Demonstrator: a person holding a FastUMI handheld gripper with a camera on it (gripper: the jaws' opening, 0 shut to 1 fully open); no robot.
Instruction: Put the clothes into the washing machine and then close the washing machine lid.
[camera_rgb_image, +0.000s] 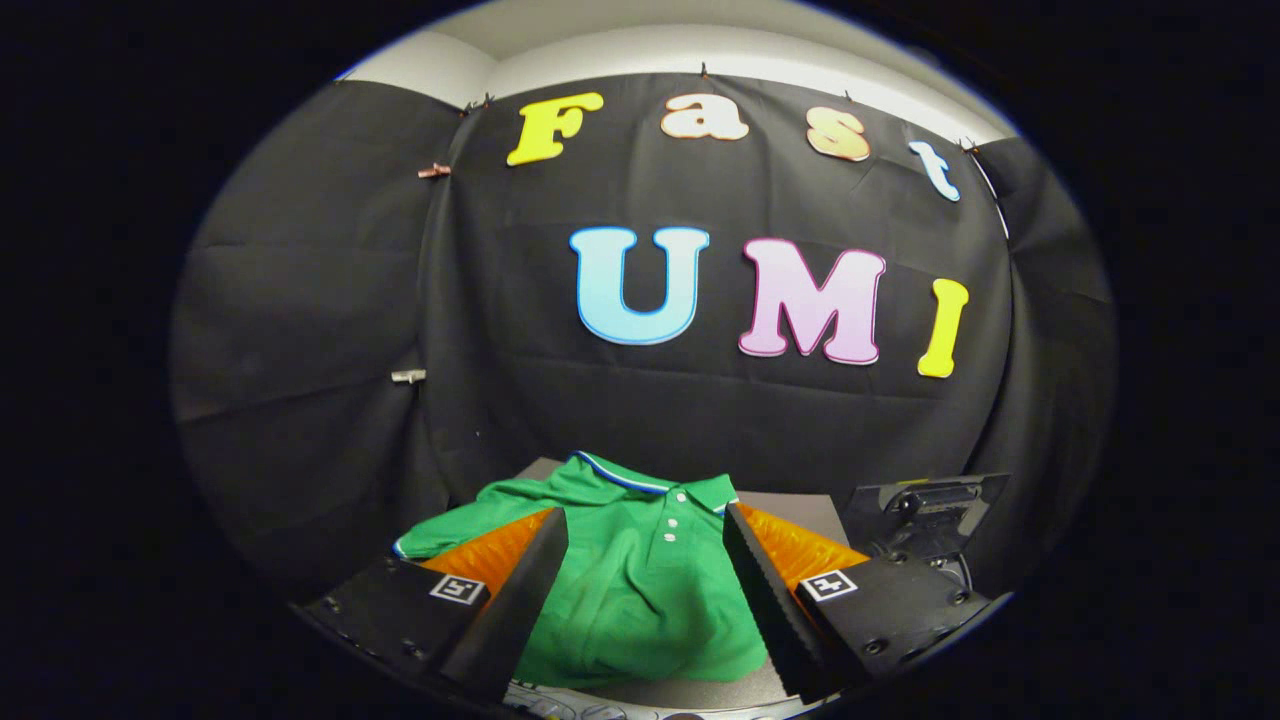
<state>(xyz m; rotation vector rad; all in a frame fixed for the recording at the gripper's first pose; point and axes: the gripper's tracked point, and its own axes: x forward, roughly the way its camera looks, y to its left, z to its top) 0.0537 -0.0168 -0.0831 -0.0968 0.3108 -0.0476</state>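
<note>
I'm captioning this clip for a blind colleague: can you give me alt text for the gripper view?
A green polo shirt lies spread on a grey surface, seen between the two open fingers of the gripper, which does not touch it. Black cloth hangs behind, and a dark stand sits beyond the shirt to one side.

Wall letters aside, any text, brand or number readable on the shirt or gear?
Shirt: no print or logo shows.
Markers on the gripper: square patterns, no words.
Black stand: too small to read.
Fingers open, shirt between them.
</note>
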